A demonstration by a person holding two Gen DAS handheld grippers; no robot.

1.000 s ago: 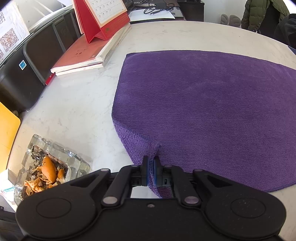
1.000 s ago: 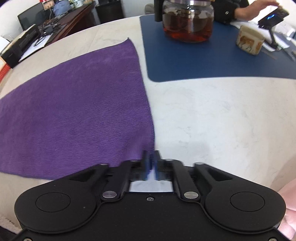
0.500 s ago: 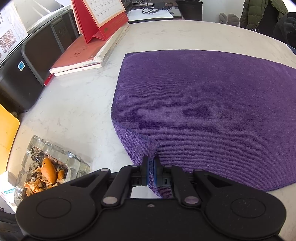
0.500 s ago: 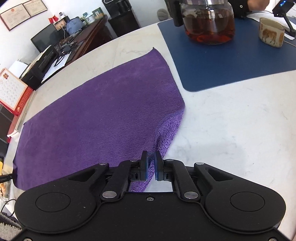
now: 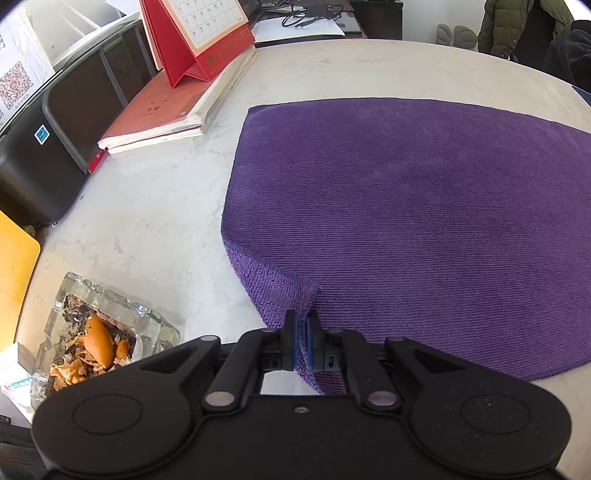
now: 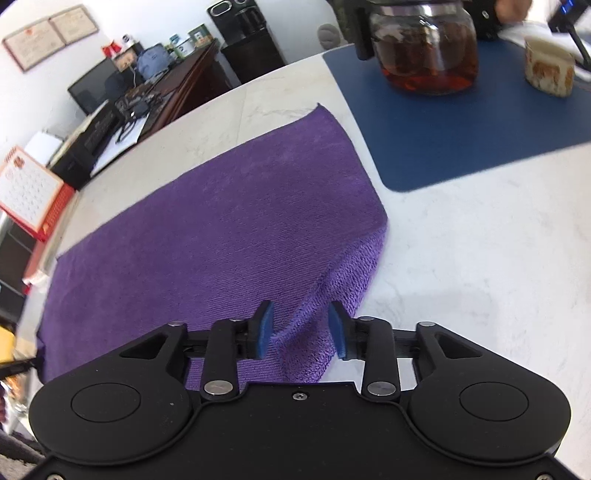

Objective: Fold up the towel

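The left claw (image 5: 302,341) is squeezed tight on a corner of the purple towel (image 5: 424,221), and that corner is pulled up into a little peak between its blue pads (image 5: 292,343). Ahead of this claw the towel lies flat on the white table (image 5: 147,206), with a rolled edge just to the claw's left side. Farther left sits a glass dish (image 5: 110,332) with orange peel in it, and far ahead are red books (image 5: 159,110) and a calendar (image 5: 207,29). The right claw (image 6: 301,330) is opening, and its blue pads (image 6: 264,328) stand apart. The towel's other near corner is bunched up between them, but the pads do not press on it. Ahead of this claw the towel spreads out flat, and off to its right are a blue mat (image 6: 461,140) and a glass teapot (image 6: 424,40). The towel looks like it has two layers at the near corners, so I think one fold is made. The right side seems to be let go now. The left corner is not let go yet, and more folds may be left.
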